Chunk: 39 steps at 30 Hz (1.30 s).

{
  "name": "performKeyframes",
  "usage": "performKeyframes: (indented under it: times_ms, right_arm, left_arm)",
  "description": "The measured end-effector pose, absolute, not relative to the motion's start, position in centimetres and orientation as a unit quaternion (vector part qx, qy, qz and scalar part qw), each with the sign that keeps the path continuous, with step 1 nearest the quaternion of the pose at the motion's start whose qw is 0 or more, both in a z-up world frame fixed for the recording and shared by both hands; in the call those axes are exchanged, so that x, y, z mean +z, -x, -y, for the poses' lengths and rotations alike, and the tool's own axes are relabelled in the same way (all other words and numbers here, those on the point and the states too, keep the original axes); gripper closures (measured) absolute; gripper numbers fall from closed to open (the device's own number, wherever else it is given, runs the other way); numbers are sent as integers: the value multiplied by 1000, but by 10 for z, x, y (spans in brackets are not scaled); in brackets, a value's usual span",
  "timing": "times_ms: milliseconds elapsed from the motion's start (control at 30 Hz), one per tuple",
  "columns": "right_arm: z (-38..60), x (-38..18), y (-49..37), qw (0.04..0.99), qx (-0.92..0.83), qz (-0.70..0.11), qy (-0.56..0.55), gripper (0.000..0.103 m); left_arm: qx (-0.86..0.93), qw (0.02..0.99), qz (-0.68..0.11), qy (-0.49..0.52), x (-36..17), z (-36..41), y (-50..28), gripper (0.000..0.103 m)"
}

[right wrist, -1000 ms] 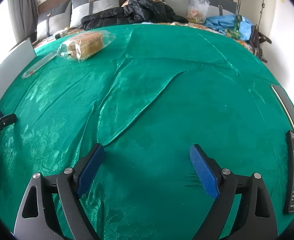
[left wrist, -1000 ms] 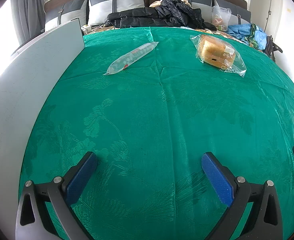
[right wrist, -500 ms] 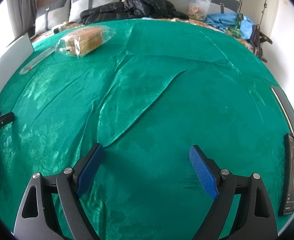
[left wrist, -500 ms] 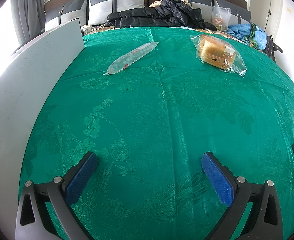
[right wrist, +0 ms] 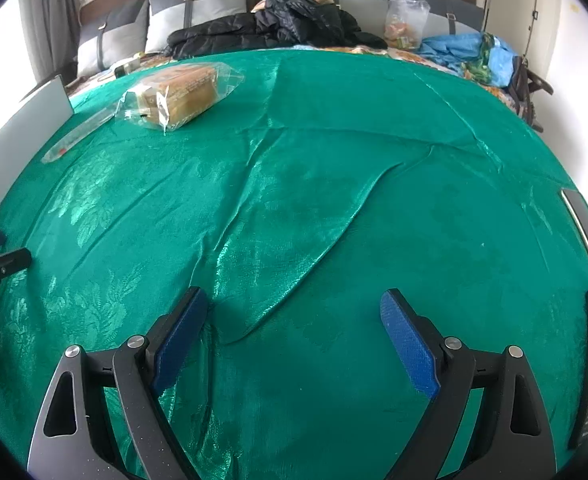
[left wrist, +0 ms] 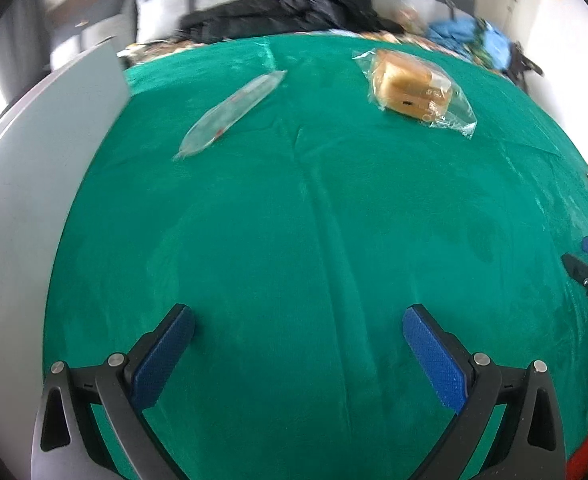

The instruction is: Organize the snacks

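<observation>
Left gripper [left wrist: 298,344] released, empty | right gripper [right wrist: 291,326] released, empty | I target bread bag [left wrist: 414,86], upper right | slim packet [left wrist: 233,110] upper left, apart

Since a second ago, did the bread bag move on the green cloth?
No. The bread bag lies in the same spot beside the long clear packet, near the cloth's far left edge; only the cameras shifted.

Two low wrist cams facing fwd over green cloth [left wrist: 294,220], both sharing bagged bread [left wrist: 412,86] [right wrist: 181,94] far side.

Bright daylight, left-wrist blur, fisheye warping
</observation>
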State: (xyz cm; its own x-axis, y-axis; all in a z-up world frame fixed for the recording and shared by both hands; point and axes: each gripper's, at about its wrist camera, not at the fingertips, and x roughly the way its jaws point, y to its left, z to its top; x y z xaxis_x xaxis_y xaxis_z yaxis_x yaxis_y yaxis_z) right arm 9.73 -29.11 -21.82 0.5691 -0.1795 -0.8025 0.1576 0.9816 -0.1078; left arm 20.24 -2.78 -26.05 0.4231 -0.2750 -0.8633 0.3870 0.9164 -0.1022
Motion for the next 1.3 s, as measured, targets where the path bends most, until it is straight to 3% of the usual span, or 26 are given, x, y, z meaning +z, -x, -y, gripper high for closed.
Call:
performKeyframes:
  times_ms: [200, 333, 500, 633, 733, 767, 833, 1300]
  right_arm:
    - [291, -218, -98, 886, -95, -454, 12, 12]
    - [291, -218, -98, 886, -95, -454, 12, 12]
    - [291, -218, -98, 886, -95, -454, 12, 11]
    - [291, -218, -99, 886, -95, -454, 12, 11]
    - [291, -218, -99, 886, -95, -454, 12, 11]
    - [291, -218, -99, 886, -95, -454, 12, 11]
    - [291, -218, -98, 886, -95, -454, 12, 11]
    - [291, -218, -98, 886, -95, -454, 12, 11]
  left_arm:
    - [-179, 851, -491, -44, -232, 21, -300, 0]
    - [-160, 837, -522, -41, -246, 25, -364, 1]
    - [-172, 823, -537, -70, -265, 45, -385, 6]
    - [-179, 830, -524, -63, -266, 53, -376, 26]
    - [-183, 839, -510, -56, -261, 53, -370, 53]
    - [-183, 840, -508, -57, -260, 53, -369, 69]
    - [-187, 837, -512, -50, -257, 52, -366, 83]
    - [-184, 827, -525, 74, -246, 5, -273, 85]
